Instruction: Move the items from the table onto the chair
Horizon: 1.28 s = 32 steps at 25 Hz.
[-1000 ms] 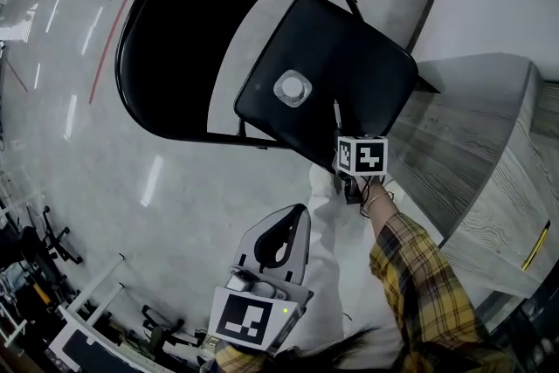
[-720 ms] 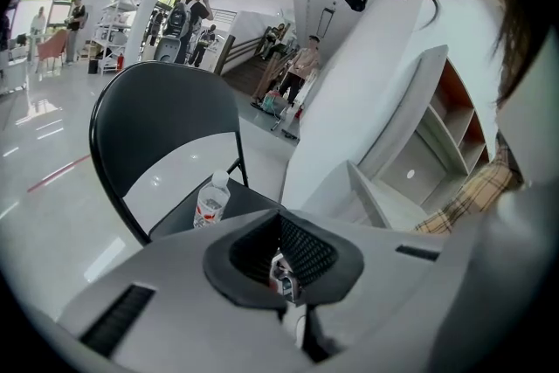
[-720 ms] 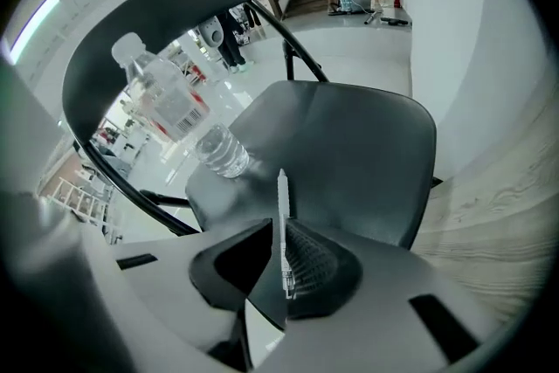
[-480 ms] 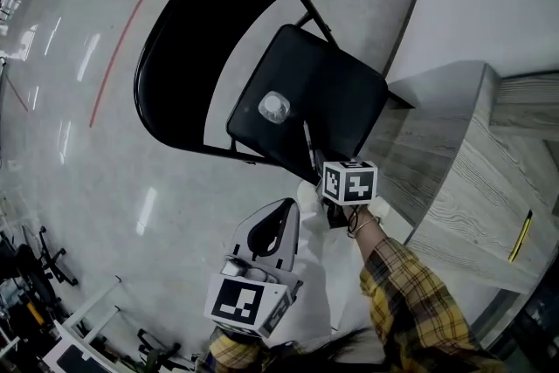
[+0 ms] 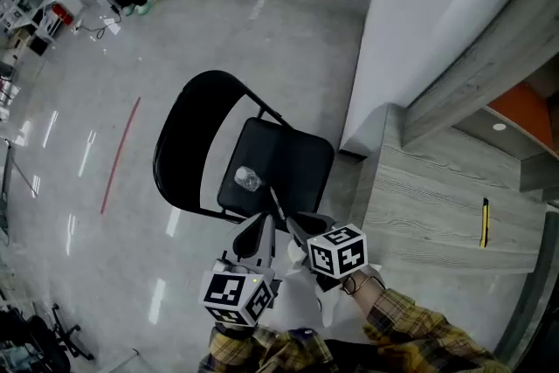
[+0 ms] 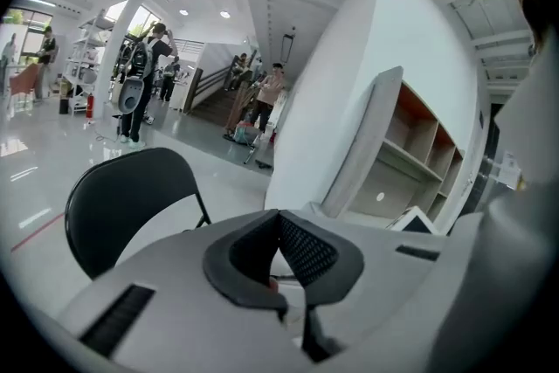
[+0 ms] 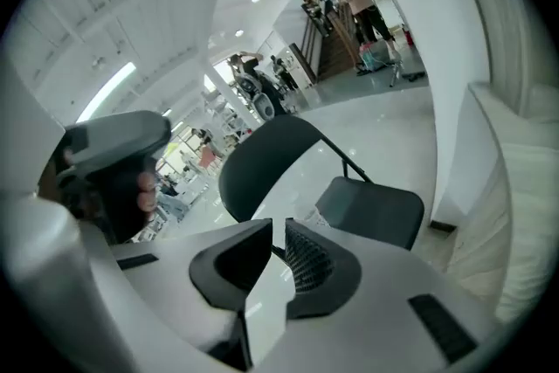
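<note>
Jaws: left gripper (image 6: 279,214) closed, empty; right gripper (image 7: 278,224) pinching thin pale stick (image 5: 275,201) by black padded chair (image 5: 295,160).

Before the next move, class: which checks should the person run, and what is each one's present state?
1. Right gripper closed on thin rod: ok.
2. Rod's tip over chair seat: ok.
3. Rod touching seat: cannot tell.
4. Bottle on seat: ok.
5. Left gripper shut and empty: ok.
6. Table cleared: not ok; a yellow pencil lies there.
</note>
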Available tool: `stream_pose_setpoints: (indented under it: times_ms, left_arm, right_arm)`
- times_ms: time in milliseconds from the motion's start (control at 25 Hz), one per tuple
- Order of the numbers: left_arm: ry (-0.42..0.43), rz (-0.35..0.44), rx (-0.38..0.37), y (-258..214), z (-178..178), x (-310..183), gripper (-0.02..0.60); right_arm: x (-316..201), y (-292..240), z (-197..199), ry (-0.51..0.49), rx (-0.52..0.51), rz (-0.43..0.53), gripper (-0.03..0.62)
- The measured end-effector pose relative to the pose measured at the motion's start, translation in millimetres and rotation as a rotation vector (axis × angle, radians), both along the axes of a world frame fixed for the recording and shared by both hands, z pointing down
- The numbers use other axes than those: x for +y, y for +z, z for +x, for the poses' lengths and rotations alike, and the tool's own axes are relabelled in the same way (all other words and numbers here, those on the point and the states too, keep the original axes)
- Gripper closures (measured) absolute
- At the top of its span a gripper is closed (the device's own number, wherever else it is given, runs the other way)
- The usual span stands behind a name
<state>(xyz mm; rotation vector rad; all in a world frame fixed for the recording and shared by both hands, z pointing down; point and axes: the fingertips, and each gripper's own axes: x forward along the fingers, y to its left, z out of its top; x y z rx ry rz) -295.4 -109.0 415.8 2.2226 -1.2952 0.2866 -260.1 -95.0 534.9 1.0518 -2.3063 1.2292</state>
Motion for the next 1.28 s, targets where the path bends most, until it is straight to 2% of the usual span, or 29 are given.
stream_pose_setpoints:
  times_ms: [160, 320, 560, 920, 1080, 1280]
  left_arm:
    - [0.100, 0.061, 0.009, -49, 50, 2, 0.578]
    - [0.218, 0.118, 0.028, -89, 116, 12, 0.578]
    - [0.377, 0.168, 0.044, -124, 232, 41, 0.578]
    - [0.543, 0.201, 0.092, -150, 431, 108, 0.578]
    - [0.584, 0.207, 0.089, -150, 492, 139, 0.578]
    - [0.631, 0.206, 0.077, -153, 542, 169, 0.578]
  right_arm:
    - [20, -73, 35, -0.045, 0.010, 0.144, 0.540]
    - [37, -127, 89, -0.056, 0.049, 0.272, 0.540]
    - [75, -181, 213, 0.095, 0.036, 0.351, 0.540]
    - [136, -227, 432, 0.297, 0.135, 0.463, 0.540]
    - [161, -233, 506, 0.365, 0.174, 0.483, 0.540]
    - [190, -237, 567, 0.439, 0.192, 0.477, 0.543]
